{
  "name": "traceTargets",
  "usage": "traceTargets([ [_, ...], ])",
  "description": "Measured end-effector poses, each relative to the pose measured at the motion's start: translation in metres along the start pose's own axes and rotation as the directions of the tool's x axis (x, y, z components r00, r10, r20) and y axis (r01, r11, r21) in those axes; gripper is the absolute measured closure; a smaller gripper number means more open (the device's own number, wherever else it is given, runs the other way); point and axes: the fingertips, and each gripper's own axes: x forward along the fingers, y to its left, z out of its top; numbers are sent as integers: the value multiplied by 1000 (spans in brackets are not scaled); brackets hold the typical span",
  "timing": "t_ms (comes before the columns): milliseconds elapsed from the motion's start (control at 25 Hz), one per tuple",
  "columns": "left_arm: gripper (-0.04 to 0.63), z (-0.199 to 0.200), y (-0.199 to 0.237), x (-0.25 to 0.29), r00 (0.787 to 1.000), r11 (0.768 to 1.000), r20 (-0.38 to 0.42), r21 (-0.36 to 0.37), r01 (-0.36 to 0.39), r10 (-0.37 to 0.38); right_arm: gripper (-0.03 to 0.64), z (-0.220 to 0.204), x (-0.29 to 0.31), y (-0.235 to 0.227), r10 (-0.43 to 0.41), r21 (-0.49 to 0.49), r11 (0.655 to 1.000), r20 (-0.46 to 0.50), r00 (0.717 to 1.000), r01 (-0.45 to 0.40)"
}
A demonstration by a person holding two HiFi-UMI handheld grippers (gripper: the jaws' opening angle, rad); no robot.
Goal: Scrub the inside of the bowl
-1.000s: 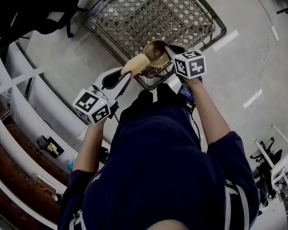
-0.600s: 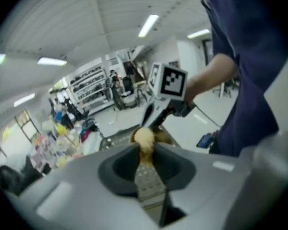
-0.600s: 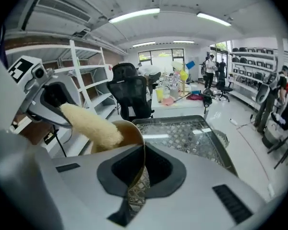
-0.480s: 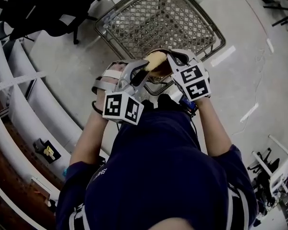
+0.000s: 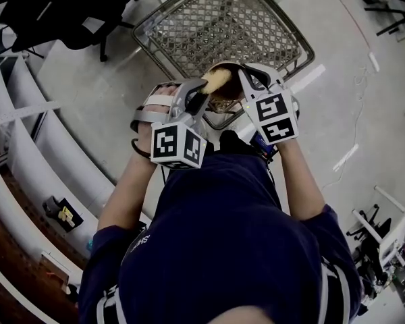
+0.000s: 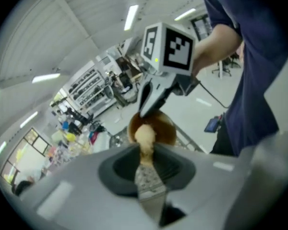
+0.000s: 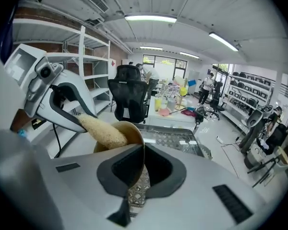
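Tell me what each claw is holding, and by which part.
The left claw grips the tan sponge by its near end. The right claw clamps the bowl by its rim.

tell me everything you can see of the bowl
The bowl is small, round and golden-brown, smooth and faintly glossy, perhaps metal or glazed. It is tilted on its side, with its mouth toward the left claw. The right claw is shut on its rim, one jaw inside and one outside. A yellowish sponge, gripped by the left claw, presses into its inside. The bowl is held in the air above a wire basket.
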Motion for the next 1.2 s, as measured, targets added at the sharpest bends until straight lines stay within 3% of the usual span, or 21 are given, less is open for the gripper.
traceTargets([
  [160, 523, -6, -16, -7, 998, 994, -5, -83, 66, -67, 601, 10, 0, 5, -8, -22, 1000, 17, 1000, 8],
  [360, 525, 5, -32, -9, 993, 990, 24, -85, 117, -115, 601, 21, 3, 16, 12, -15, 1000, 43, 999, -12],
  [520, 523, 11, -16, -6, 998, 996, 27, -62, 58, -57, 601, 27, 2, 19, 19, -12, 1000, 62, 998, -18],
  [720, 523, -7, 14, -8, 997, 999, -61, -22, -48, 47, 601, 21, -1, 16, 24, 2, 1000, 64, 998, -24],
  [880, 525, -14, -15, -1, 990, 998, -138, 46, 30, -23, 601, 19, 1, 15, 12, 3, 1000, 70, 998, -13],
  [1000, 524, -5, -40, 9, 987, 993, -139, 73, 90, -79, 601, 16, 1, 15, 8, -5, 1000, 65, 998, -7],
  [1200, 525, 9, -8, 13, 992, 995, -123, 96, -16, 28, 601, 13, -1, 18, 21, -16, 1000, 59, 998, -20],
])
